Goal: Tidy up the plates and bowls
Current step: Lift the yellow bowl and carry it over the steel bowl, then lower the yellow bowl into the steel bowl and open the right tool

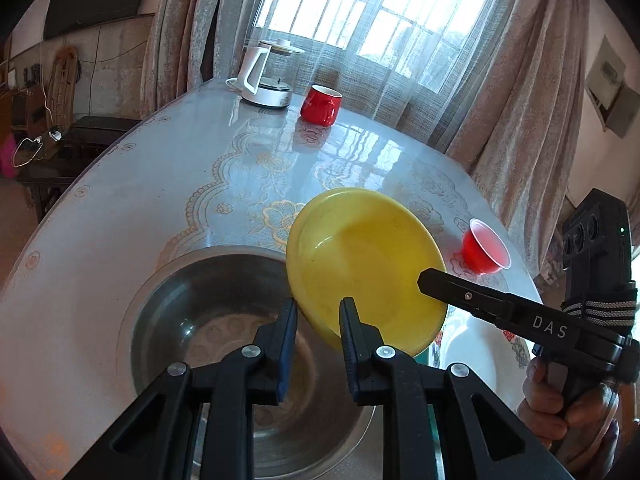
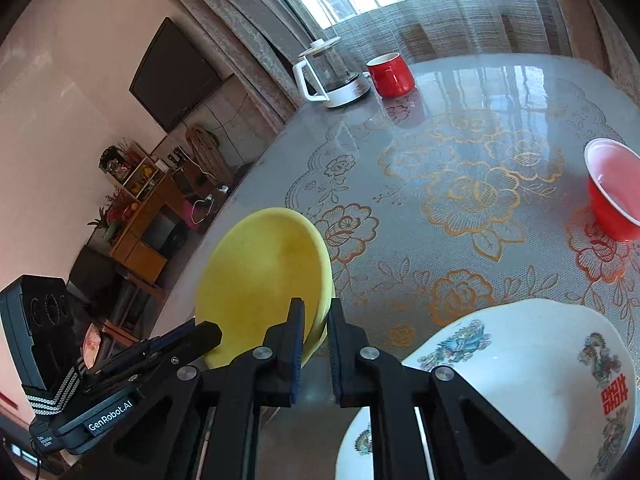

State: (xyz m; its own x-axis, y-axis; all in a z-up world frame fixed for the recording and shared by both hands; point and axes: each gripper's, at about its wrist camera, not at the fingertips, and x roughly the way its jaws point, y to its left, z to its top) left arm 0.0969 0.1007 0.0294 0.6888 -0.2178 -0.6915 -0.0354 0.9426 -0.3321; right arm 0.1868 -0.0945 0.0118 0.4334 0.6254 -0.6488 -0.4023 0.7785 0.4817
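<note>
Tilting steeply on edge, the round yellow plastic plate [image 1: 366, 264] was held above the tabletop [image 1: 160, 184], its lower rim pinched between the fingers of the right tool [image 2: 316, 320]. The left tool [image 1: 318, 316] was seen spread, one finger either side of the plate's near rim without visibly closing on it. Just left of the plate a wide stainless steel basin [image 1: 224, 320] was set; just right of it a white porcelain bowl with painted dragons [image 2: 520, 380] was placed. Beyond the plate a small red bowl [image 2: 612, 192] was noted, and far behind it a red mug [image 1: 320, 105] beside a white kettle [image 1: 266, 78].
</note>
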